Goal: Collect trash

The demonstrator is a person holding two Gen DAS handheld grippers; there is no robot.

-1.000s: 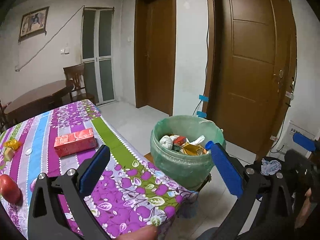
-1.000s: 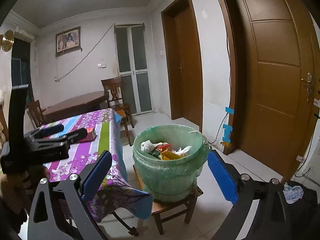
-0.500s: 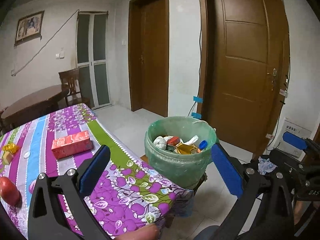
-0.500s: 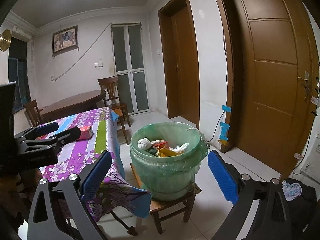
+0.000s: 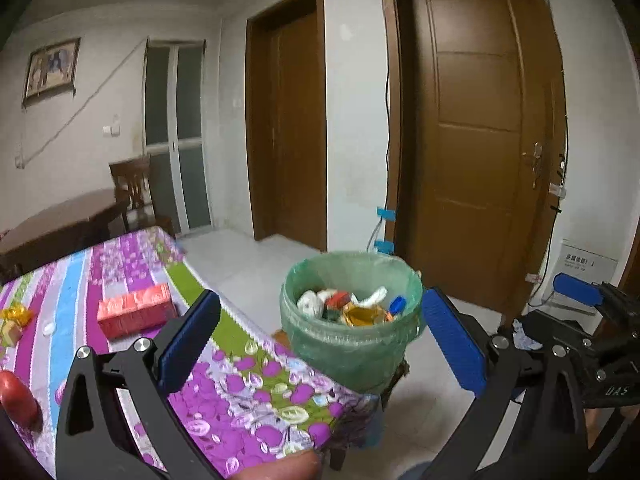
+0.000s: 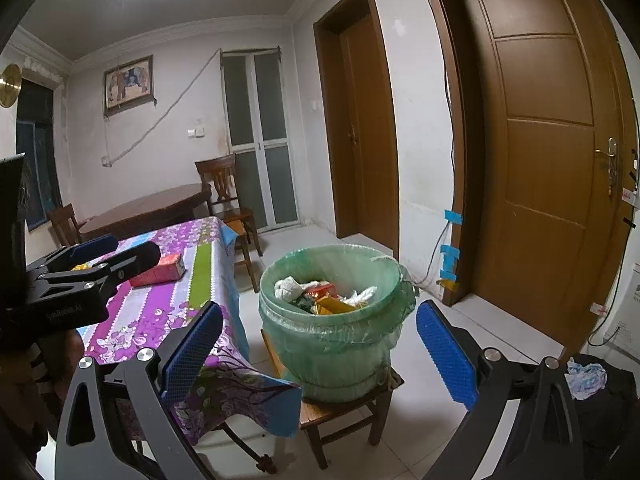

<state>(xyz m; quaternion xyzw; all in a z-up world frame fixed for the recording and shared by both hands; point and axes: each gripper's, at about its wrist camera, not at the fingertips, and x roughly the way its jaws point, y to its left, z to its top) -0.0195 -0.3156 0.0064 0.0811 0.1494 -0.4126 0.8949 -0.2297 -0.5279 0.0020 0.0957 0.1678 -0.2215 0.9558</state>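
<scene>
Holding nothing, the left gripper (image 5: 320, 340) has its blue-padded fingers spread wide, framing the green-lined trash bin (image 5: 352, 328) beyond the corner of the floral tablecloth (image 5: 248, 392). Compared with a second ago, the bin sits more squarely between the fingers and a little farther off, and a blue bottle cap (image 5: 397, 304) now lies among the crumpled paper and wrappers inside it, where a blue object was at the rim before. In the right wrist view the right gripper (image 6: 320, 344) is equally wide apart and empty, and the bin (image 6: 332, 320) on its wooden stool (image 6: 340, 412) has stayed roughly centred, appearing slightly nearer. On the table the red carton (image 5: 136, 310) rests in the same place as earlier, with a yellow wrapper (image 5: 16, 314) and a small white cap (image 5: 49, 329) to its left, and a red fruit (image 5: 18, 400) at the near left edge.
</scene>
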